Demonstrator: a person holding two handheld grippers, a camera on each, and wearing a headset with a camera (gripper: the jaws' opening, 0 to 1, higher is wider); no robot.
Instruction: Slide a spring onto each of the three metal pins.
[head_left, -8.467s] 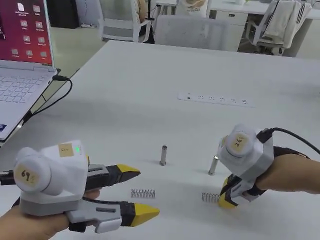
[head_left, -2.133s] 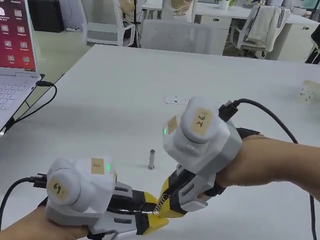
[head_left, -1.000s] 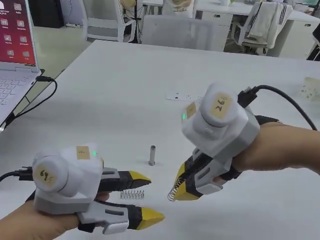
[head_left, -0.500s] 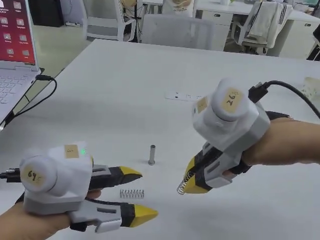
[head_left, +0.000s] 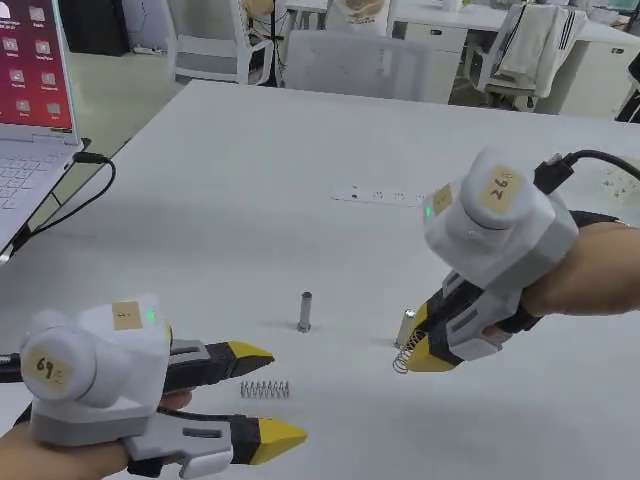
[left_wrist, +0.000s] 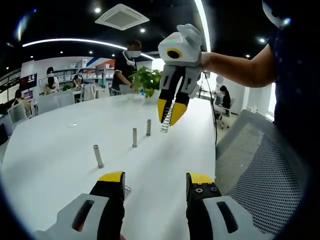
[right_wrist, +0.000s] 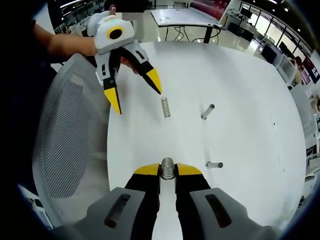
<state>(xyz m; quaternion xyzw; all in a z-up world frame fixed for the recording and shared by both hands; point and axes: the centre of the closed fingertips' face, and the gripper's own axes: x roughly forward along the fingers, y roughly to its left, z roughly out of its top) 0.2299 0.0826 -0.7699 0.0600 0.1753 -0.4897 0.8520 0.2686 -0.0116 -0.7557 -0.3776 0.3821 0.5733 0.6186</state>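
A small coiled metal spring (head_left: 405, 355) is grasped by one end in the clenched yellow-tipped jaws of the right gripper (head_left: 418, 352), its free end hanging just beside a short upright metal pin (head_left: 407, 322). A second upright pin (head_left: 305, 311) stands apart on the white table (head_left: 250, 180). A second spring (head_left: 265, 389) lies flat on the table, close by the left gripper (head_left: 263, 393), whose jaws are spread and released. Farther off, a white power strip (head_left: 375, 195) and an open laptop (head_left: 30, 120) are seen.

The white, yellow-tipped left gripper (head_left: 283, 393) sits low, jaws apart; the matching right gripper (head_left: 418, 352) tilts downward, pinching a small metal spring (head_left: 404, 356).
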